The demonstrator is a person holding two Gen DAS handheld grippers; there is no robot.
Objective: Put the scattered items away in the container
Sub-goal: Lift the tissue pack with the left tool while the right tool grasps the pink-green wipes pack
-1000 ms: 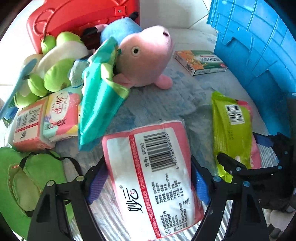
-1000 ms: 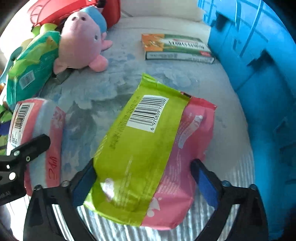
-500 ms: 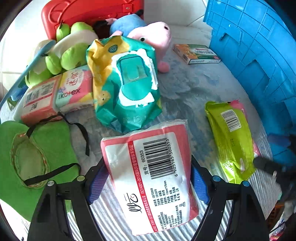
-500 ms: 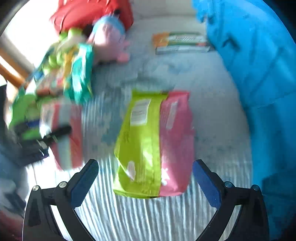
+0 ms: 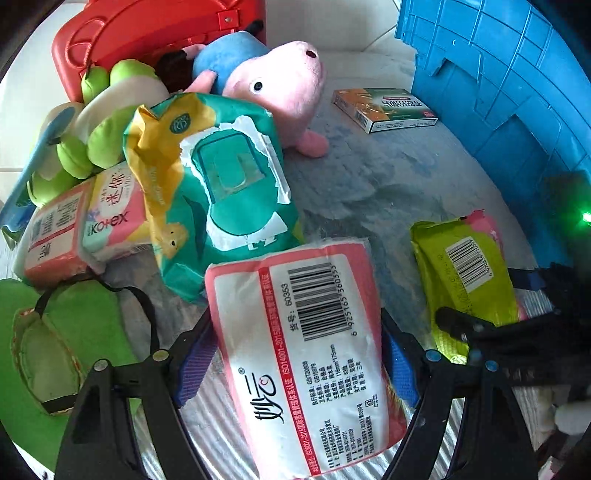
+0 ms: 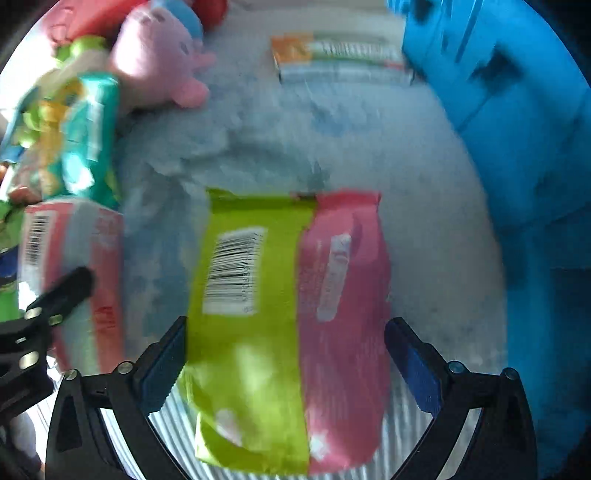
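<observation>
A tissue pack (image 5: 310, 354) is framed between the two fingers of the left gripper (image 5: 295, 365), at the near edge of the mat (image 5: 369, 184). Behind it, a wipes pack (image 5: 214, 195) is propped against a plush pig (image 5: 273, 92), behind which a case (image 5: 147, 33) is stood. To the left of the wipes pack, a pad packet (image 5: 110, 218) and a second tissue pack (image 5: 51, 236) are laid side by side, with a plush frog (image 5: 99, 129) behind them. A snack pouch (image 6: 284, 325) is placed to the right of the framed pack, between the fingers of the right gripper (image 6: 284, 365). A small box (image 5: 384, 109) is set far back, just beside the container (image 5: 517, 92), by which the right side is bounded.
</observation>
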